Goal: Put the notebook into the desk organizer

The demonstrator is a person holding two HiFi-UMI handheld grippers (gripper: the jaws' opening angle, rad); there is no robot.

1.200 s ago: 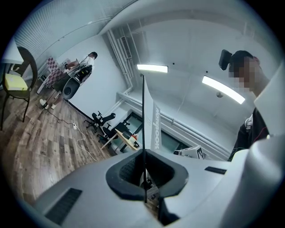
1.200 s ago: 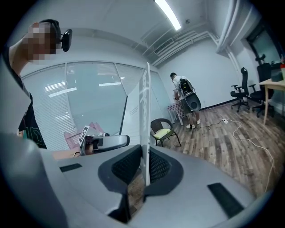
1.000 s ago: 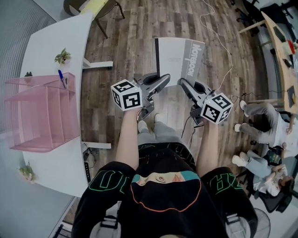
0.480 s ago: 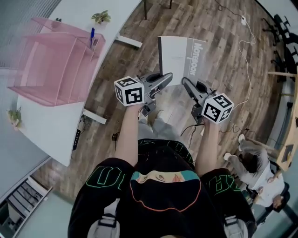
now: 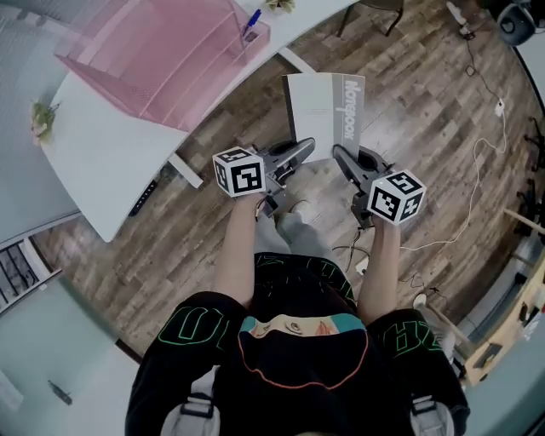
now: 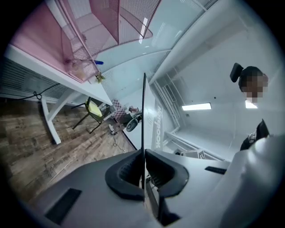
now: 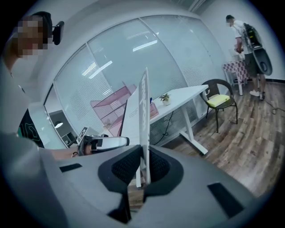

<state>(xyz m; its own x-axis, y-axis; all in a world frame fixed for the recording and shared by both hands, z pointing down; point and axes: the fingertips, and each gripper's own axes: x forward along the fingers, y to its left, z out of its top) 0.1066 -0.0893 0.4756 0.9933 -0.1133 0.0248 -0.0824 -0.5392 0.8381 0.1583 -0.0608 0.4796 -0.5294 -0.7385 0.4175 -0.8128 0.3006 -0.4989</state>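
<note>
Pink mesh organizer swings to view's top-left; left gripper and right gripper clamp the near edge of the thin grey notebook.

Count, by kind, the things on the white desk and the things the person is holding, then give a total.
Pink desk organizer: 1
Potted plants: 2
Blue pen: 1
Notebook: 1
Left gripper, right gripper: 2
Total: 7

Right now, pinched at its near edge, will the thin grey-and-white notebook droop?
Probably not: the grey-and-white notebook looks flat beyond the left gripper and right gripper, its edge straight in both gripper views. Likely light; thin, so bumps may flex it.
</note>
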